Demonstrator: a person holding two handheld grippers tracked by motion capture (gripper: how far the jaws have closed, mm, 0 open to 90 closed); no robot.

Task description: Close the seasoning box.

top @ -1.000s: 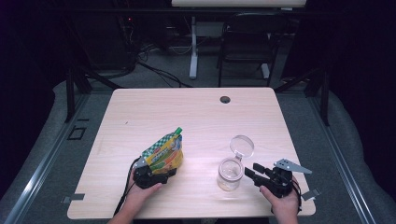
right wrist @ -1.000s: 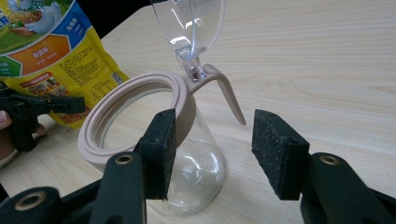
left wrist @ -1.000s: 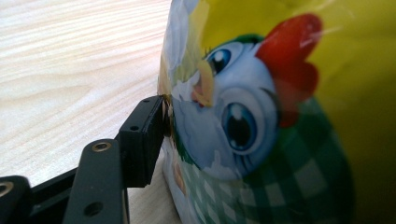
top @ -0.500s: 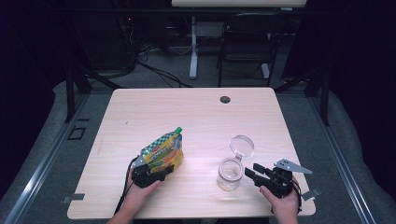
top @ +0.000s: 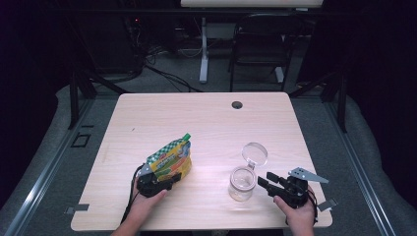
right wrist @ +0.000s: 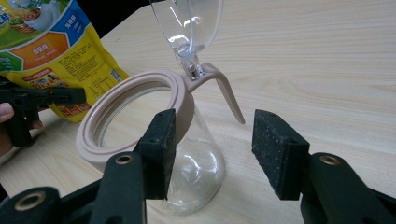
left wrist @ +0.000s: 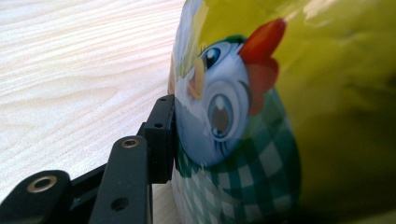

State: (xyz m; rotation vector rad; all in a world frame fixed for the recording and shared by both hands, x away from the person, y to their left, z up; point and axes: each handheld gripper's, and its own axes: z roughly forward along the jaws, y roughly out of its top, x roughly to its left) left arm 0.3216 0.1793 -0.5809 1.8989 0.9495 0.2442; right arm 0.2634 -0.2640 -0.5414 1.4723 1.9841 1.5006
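Snack pouch [top: 170,160] between left gripper [top: 158,182] jaws

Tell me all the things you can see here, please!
Snack pouch: one, yellow and green with a cartoon chicken, near left of the table, between the left gripper's jaws.
Glass jar: one, clear with a beige rim, its clear lid hinged open, near right.
Table: one, light wood, with a small dark hole near the far edge.
Chair: one, dark, behind the table.
Left gripper: black, its jaws have just been closing on the pouch.
Right gripper: black, open beside the jar.
Hands: two, at the near edge.
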